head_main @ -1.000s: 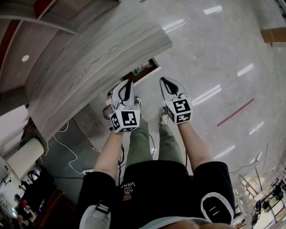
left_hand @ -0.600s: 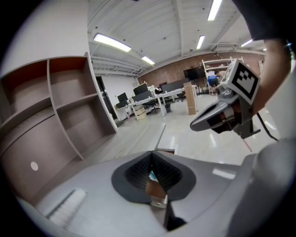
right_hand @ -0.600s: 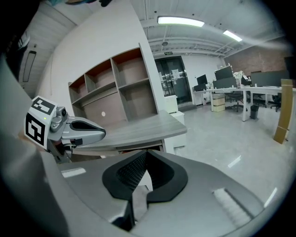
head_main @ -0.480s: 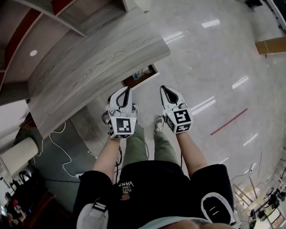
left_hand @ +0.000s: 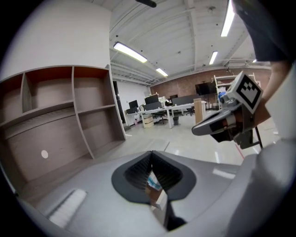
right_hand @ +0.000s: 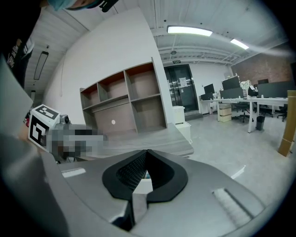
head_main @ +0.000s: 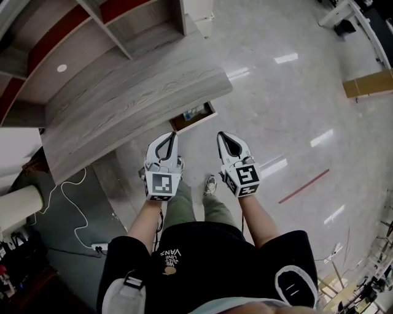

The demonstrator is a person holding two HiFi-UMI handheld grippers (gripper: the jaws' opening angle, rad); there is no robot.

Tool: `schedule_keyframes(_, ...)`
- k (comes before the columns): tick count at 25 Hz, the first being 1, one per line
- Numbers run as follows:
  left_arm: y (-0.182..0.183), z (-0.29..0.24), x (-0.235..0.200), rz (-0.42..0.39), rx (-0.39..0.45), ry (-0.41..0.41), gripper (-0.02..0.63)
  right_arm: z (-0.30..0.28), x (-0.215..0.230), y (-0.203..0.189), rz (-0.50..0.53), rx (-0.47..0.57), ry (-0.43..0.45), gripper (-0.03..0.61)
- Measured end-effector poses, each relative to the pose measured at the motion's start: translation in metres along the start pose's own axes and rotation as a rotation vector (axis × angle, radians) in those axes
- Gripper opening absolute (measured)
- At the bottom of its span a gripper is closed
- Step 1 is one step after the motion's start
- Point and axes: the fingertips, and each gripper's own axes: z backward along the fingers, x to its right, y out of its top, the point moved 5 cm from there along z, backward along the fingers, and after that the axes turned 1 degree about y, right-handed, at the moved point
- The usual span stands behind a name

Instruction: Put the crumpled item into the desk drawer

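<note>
In the head view the grey wood desk (head_main: 135,92) runs across the upper left. Its drawer (head_main: 193,115) stands open below the desk's front edge, with small bluish things inside. I cannot make out a crumpled item there. My left gripper (head_main: 174,136) and right gripper (head_main: 222,136) hang side by side above the floor, a little short of the drawer. Both are shut with nothing between the jaws. In the left gripper view the jaws (left_hand: 151,155) are together and the right gripper (left_hand: 217,127) shows beside them. The right gripper view shows its jaws (right_hand: 147,152) together and the desk (right_hand: 162,136) ahead.
An open shelf unit (head_main: 116,18) stands behind the desk. A white cable and a power strip (head_main: 98,248) lie on the dark floor at left. The person's shoes (head_main: 210,184) are below the grippers. A cardboard box (head_main: 368,84) and a red floor line (head_main: 304,186) are at right.
Both grippers have drawn back from the drawer and sit lower in the head view. The left gripper's tip was at the drawer's edge; a gap of floor now separates them.
</note>
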Motion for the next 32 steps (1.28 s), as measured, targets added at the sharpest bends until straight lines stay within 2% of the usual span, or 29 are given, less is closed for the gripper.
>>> schedule_keyframes(8, 0.033, 0.038, 0.006, 0.081, 0.054, 0.034, 0.052, 0.026, -0.019, 0.036, 0.044, 0.046, 0.043, 0.003)
schedule_keyframes(13, 0.045, 0.062, 0.007, 0.1, 0.078, 0.047, 0.052, 0.042, -0.03, 0.054, 0.052, 0.076, 0.054, 0.003)
schedule_keyframes(32, 0.071, 0.111, 0.001, 0.103, 0.144, 0.054, 0.052, 0.075, -0.062, 0.086, 0.098, 0.121, 0.087, 0.004)
